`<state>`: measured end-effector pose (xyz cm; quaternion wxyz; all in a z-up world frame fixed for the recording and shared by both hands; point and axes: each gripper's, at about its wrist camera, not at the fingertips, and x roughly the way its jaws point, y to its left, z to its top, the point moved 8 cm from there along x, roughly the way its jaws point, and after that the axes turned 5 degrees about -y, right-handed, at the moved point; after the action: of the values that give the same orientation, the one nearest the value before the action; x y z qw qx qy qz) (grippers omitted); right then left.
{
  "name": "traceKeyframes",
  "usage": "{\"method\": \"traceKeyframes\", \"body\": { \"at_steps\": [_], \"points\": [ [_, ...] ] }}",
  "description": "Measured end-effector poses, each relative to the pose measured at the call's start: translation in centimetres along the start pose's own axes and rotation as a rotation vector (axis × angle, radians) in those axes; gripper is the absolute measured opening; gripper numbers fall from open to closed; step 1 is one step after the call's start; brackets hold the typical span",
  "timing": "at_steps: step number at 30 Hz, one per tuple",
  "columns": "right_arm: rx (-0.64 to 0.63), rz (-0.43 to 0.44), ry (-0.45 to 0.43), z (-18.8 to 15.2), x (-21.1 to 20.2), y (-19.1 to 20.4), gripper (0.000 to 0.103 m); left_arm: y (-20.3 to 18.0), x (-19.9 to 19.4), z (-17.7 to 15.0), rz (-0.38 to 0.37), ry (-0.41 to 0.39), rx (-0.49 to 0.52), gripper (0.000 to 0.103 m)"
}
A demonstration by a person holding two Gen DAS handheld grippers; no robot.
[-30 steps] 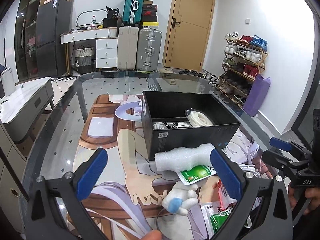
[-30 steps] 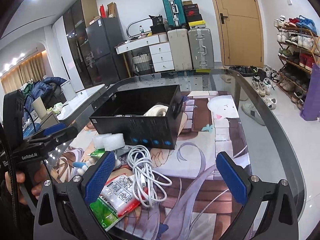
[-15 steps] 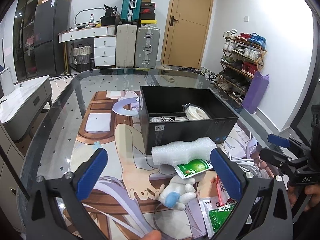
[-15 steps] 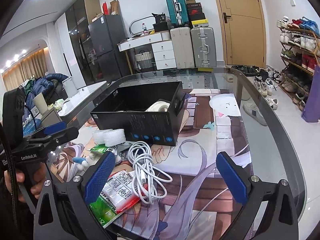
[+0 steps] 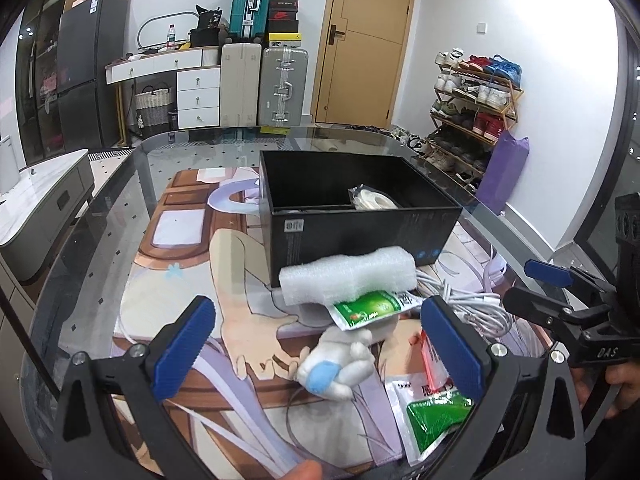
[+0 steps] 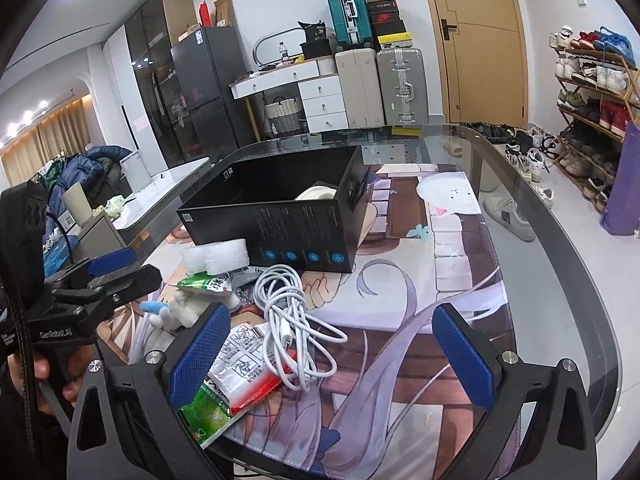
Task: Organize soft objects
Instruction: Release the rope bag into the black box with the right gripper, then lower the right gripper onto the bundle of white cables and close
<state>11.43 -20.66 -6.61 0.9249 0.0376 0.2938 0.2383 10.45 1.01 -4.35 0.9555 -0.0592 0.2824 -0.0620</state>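
Note:
A black open box [image 5: 360, 216] [image 6: 280, 216] stands mid-table with a white coil [image 5: 374, 200] inside. In front of it lie a white foam roll [image 5: 348, 276] [image 6: 218, 256], a green sachet [image 5: 372, 306], a small white plush toy [image 5: 336, 364] [image 6: 176, 310], a white cable bundle [image 6: 288, 308] [image 5: 472, 304] and red and green packets [image 6: 236, 376] [image 5: 432, 396]. My left gripper [image 5: 316, 354] is open, and the plush toy lies between its fingers. My right gripper [image 6: 332, 356] is open above the cable and packets.
The items rest on a printed mat [image 6: 420, 280] on a glass table [image 5: 100, 216] with a rounded edge. Suitcases [image 5: 264, 84], drawers and a shoe rack [image 5: 476, 112] stand beyond. A person's hand [image 6: 36, 376] holds the left gripper's handle.
Both grippers have lowered and come nearer the pile in front of the box. The plush toy now lies between the left fingers. Both stay open.

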Motion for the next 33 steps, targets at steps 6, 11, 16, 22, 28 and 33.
{"method": "traceKeyframes", "body": {
  "at_steps": [6, 11, 16, 22, 28, 33],
  "points": [
    [0.005, -0.004, 0.022, -0.5, 0.4, -0.1, 0.102, 0.2, 0.3, -0.7, 0.012, 0.006, -0.001, 0.103],
    [-0.009, -0.006, 0.050, -1.0, 1.3, 0.3, 0.102, 0.5, 0.5, -0.9, 0.015, 0.009, -0.010, 0.103],
    [0.020, -0.027, 0.075, -0.7, 2.5, -0.3, 0.102, 0.8, 1.1, -1.2, 0.023, 0.020, -0.018, 0.103],
    [0.004, -0.003, 0.096, -0.2, 3.8, 0.5, 0.102, 1.0, 1.6, -1.3, 0.025, 0.027, -0.024, 0.103],
    [-0.013, -0.013, 0.160, -0.9, 5.7, 0.9, 0.102, 0.9, 1.6, -1.1, 0.025, 0.022, -0.017, 0.103],
    [0.010, -0.028, 0.176, -1.2, 6.2, -0.2, 0.102, 1.2, 1.7, -0.9, 0.026, 0.021, -0.018, 0.103]
  ]
}}
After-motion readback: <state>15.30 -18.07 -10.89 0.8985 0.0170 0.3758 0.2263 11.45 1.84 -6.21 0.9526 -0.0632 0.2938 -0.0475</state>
